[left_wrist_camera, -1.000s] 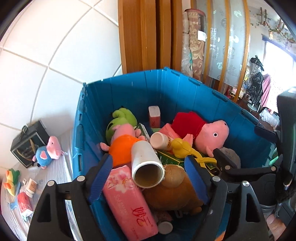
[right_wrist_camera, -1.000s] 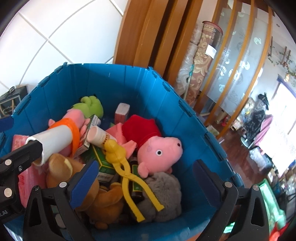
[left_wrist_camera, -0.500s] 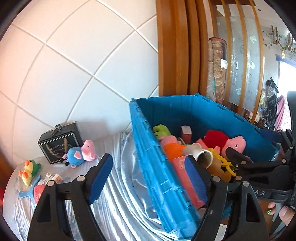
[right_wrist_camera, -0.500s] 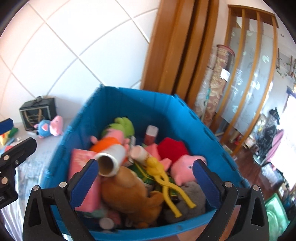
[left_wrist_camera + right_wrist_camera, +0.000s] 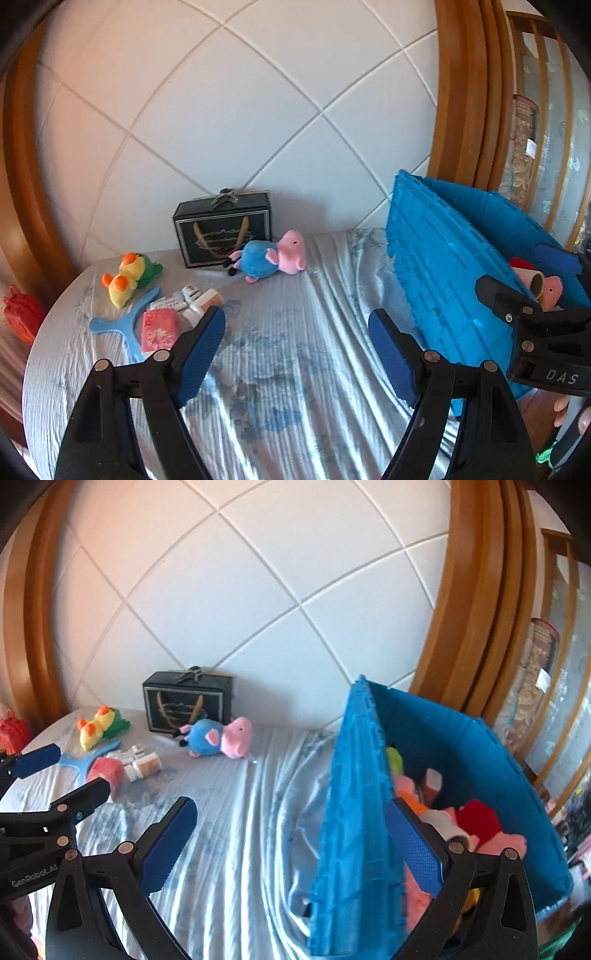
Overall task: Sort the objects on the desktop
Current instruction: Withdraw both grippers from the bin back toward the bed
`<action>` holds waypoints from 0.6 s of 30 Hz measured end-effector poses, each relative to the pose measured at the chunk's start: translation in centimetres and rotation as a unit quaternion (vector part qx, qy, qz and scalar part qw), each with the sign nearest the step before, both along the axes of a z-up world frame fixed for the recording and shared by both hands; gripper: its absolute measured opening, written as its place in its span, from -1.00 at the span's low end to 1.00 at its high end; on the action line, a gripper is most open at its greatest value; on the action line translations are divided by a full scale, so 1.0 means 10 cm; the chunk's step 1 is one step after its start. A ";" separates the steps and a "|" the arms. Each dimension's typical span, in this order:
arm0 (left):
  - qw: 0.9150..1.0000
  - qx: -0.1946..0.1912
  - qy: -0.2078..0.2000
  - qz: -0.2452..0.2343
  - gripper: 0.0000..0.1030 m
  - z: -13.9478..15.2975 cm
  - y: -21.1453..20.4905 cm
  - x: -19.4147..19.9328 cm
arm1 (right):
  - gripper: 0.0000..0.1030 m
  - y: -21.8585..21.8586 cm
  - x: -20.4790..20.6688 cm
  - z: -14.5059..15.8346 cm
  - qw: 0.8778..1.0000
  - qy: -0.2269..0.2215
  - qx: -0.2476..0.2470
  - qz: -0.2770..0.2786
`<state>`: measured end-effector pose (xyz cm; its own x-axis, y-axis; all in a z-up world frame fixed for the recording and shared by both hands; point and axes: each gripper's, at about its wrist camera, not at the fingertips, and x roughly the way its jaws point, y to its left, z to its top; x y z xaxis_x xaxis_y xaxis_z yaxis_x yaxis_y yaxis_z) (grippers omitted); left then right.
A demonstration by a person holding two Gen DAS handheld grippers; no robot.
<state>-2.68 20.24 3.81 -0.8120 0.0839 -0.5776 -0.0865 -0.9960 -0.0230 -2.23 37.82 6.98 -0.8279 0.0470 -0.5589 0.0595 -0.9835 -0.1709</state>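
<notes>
A blue crate (image 5: 436, 280) (image 5: 354, 812) full of plush toys stands at the right of the table. On the grey-blue cloth lie a blue and pink pig plush (image 5: 269, 256) (image 5: 218, 736), a yellow and green duck plush (image 5: 129, 275) (image 5: 98, 727), a pink tissue pack (image 5: 159, 330) (image 5: 105, 771), a white bottle (image 5: 201, 302) (image 5: 146, 766) and a light blue flat toy (image 5: 122, 325). My left gripper (image 5: 297, 354) is open and empty above the cloth. My right gripper (image 5: 291, 843) is open and empty, its jaws either side of the crate's near wall.
A black gift box (image 5: 223, 234) (image 5: 188, 703) stands against the white tiled wall. A red object (image 5: 20, 317) lies at the far left edge. Wooden frames and a glass partition (image 5: 554, 664) rise behind the crate.
Both grippers have pulled back from over the crate and swung left, so the cloth with its loose toys now fills both views. Both stay open and empty.
</notes>
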 end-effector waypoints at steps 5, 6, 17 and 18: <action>0.999 -0.005 -0.025 0.044 0.55 -0.25 -0.67 -0.01 | 1.00 -0.64 -0.18 -0.27 0.999 -0.028 -0.016 0.042; 0.998 -0.005 -0.032 0.054 0.55 -0.32 -0.79 -0.01 | 1.00 -0.75 -0.22 -0.34 0.998 -0.035 -0.021 0.049; 0.987 0.011 -0.115 0.112 0.55 -1.02 -1.73 -0.29 | 1.00 -1.59 -0.73 -1.08 0.986 -0.129 -0.045 0.094; 0.986 0.012 -0.122 0.117 0.55 -1.08 -1.79 -0.34 | 1.00 -1.65 -0.78 -1.13 0.985 -0.136 -0.044 0.098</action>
<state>-6.04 2.35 -6.94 -0.6480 -0.0739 -0.7581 0.1565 -0.9870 -0.0375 -10.04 21.33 -4.31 -0.6351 -0.1562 -0.7564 0.2810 -0.9590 -0.0379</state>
